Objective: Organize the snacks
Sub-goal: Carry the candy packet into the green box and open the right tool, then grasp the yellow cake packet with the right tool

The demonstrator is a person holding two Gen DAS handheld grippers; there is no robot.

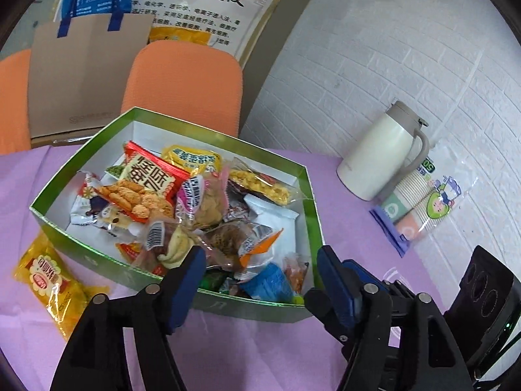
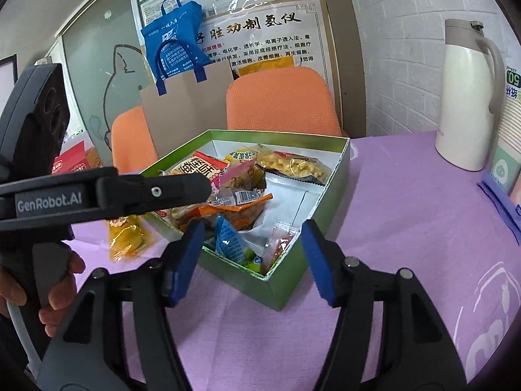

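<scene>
A green box point(image 1: 49, 195) full of snack packets is seen on the purple worktop point(image 1: 260, 352), and one yellow packet point(image 1: 49, 286) is left outside it, just beside the box's left wall, its long axis running roughly along that wall. Both the left gripper point(image 1: 260, 280) and the right gripper point(image 2: 250, 254) are held with fingers spread and empty at the box's near edge. The left gripper is judged nearer the packet, with bare cloth around it.
</scene>
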